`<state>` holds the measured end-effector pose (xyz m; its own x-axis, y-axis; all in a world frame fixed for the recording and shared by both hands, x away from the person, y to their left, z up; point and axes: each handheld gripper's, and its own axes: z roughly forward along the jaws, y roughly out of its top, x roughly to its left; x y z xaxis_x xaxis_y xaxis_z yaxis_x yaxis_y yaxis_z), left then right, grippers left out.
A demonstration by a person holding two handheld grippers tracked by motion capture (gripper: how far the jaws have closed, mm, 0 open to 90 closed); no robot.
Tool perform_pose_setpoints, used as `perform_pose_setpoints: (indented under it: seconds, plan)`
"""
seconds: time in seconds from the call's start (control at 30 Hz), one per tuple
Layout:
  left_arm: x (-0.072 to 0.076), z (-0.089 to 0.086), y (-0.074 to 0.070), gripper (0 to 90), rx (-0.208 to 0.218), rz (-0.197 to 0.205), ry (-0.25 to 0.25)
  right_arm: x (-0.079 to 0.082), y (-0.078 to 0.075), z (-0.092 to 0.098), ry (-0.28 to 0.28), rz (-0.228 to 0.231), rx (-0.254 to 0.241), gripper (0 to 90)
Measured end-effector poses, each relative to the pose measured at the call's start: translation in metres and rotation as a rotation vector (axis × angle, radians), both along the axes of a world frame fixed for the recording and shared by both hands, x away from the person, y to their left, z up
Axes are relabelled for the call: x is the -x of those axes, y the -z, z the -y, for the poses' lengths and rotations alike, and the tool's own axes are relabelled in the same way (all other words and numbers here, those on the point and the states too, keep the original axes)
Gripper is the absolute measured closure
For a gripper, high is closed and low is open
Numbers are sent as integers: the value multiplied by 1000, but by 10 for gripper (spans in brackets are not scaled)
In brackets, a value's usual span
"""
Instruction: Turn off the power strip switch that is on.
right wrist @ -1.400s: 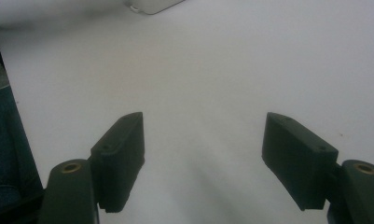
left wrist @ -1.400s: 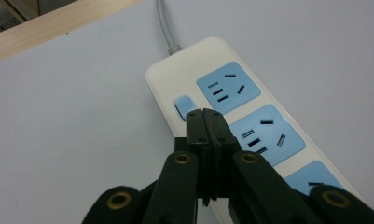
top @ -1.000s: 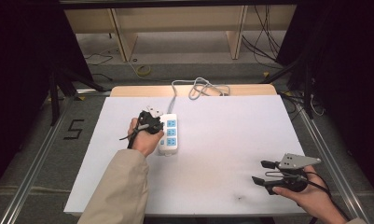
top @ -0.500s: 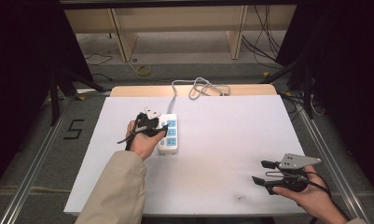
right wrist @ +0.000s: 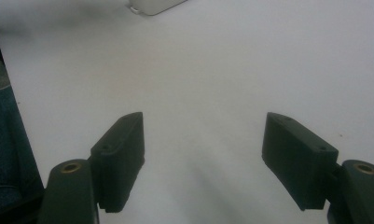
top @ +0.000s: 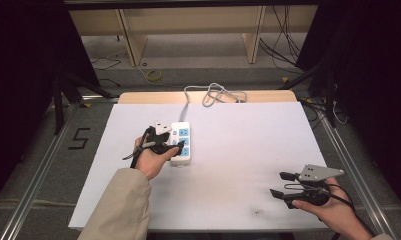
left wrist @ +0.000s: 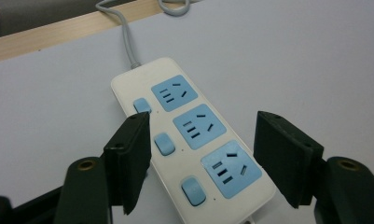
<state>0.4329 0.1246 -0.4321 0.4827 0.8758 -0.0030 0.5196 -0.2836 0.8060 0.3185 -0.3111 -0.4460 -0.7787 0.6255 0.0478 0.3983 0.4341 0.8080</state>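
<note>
A white power strip (top: 182, 142) with three blue sockets and blue switches lies left of centre on the white table. Its grey cable (top: 213, 92) runs to the far edge. My left gripper (top: 172, 145) hovers over the strip's near end. In the left gripper view its jaws have just been opening and straddle the power strip (left wrist: 194, 135) without the pads pressing on it, so the left gripper (left wrist: 203, 123) is open. My right gripper (top: 278, 184) rests at the table's near right, open. Nothing but bare table lies between the jaws of the right gripper (right wrist: 203, 126).
The white table top (top: 248, 140) ends at a wooden strip (top: 268, 96) at the far edge, where the cable lies coiled. Metal rails run along both sides. Wooden shelf legs (top: 252, 35) stand on the floor beyond.
The left hand has shifted slightly over the power strip and its jaws look wider apart. The right hand and the strip have not moved.
</note>
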Motion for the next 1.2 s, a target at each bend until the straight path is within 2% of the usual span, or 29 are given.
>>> perform_pose_setpoints:
  seconds: [0.07,0.13,0.2,0.5,1.2]
  plan:
    - [2,0,-1,350,-11,14,16,0,0,0,0,0,0,302]
    - [5,0,-1,348,-49,24,37,0,0,0,0,-1,0,303]
    - [8,0,-1,333,-56,23,43,0,0,0,0,-2,0,303]
    - [19,-2,0,280,-52,32,57,0,0,-1,-6,1,2,302]
    - [43,-11,2,262,-76,47,103,0,0,0,-2,5,-4,301]
